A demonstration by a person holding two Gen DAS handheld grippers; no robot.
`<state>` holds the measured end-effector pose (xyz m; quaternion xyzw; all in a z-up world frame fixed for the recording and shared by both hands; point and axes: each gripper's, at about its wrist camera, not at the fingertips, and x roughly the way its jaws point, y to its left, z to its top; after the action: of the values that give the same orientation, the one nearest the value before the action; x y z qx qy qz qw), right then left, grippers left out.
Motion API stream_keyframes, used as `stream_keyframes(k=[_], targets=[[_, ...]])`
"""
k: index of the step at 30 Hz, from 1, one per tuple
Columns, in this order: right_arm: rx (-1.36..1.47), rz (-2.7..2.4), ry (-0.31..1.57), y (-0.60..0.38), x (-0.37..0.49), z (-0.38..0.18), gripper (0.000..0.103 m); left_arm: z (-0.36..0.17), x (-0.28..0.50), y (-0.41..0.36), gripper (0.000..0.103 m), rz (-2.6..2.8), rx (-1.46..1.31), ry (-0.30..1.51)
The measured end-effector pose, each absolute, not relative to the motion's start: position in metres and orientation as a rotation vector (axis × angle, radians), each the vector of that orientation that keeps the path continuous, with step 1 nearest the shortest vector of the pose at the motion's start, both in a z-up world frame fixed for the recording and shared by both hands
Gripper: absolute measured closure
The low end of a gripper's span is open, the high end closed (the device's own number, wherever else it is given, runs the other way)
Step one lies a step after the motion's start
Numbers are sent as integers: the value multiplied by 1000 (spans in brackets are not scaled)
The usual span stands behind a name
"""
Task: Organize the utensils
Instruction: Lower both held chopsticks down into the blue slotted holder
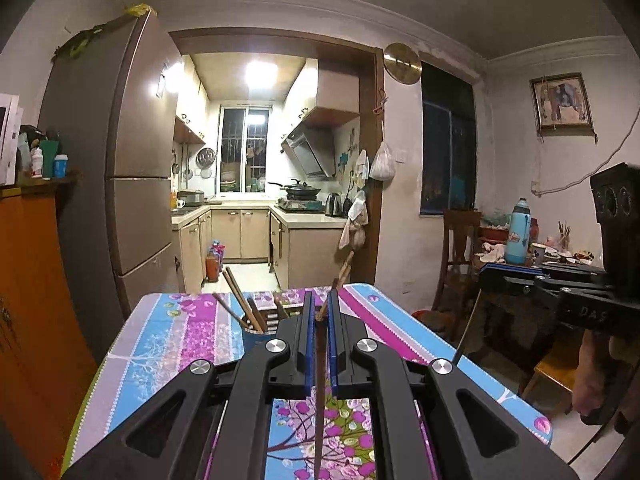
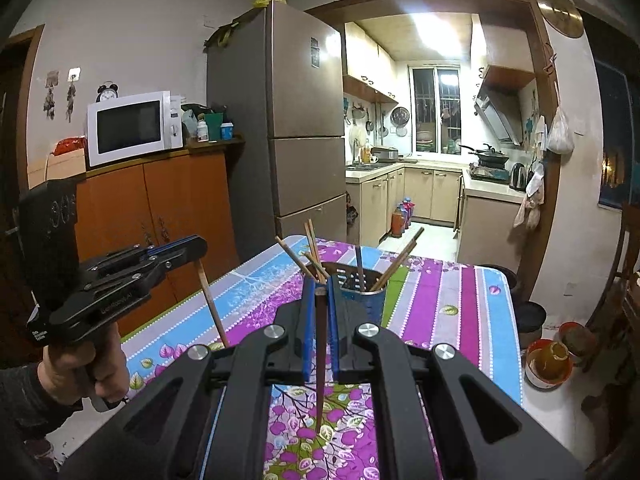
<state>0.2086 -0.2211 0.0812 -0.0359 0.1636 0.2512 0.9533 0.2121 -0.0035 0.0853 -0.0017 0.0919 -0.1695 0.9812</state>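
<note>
Wooden, slim and tapered, one chopstick [image 1: 320, 380] is pinched in the left tool [image 1: 320, 312], another chopstick [image 2: 320, 356] in the right tool [image 2: 320, 292], both above the floral-clothed desk [image 2: 440, 304] near a perforated, probably metal holder [image 2: 360, 284].

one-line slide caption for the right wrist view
Right claw shut on a dark chopstick above the floral tablecloth, the chopstick holder just ahead and the left claw holding another.

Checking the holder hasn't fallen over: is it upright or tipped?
Upright: the chopstick holder stands on the table, mouth up, chopsticks sticking out.
</note>
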Motion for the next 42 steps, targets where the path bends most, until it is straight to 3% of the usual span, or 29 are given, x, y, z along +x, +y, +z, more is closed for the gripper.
stream_keyframes(k=[25,42], targets=[[-73,494,242,-201,279,209,98,219,281,-3,96,-291,-37,54],[-34,480,226,-197,365,220,98,231,363,-5,96,-278,-62,14]])
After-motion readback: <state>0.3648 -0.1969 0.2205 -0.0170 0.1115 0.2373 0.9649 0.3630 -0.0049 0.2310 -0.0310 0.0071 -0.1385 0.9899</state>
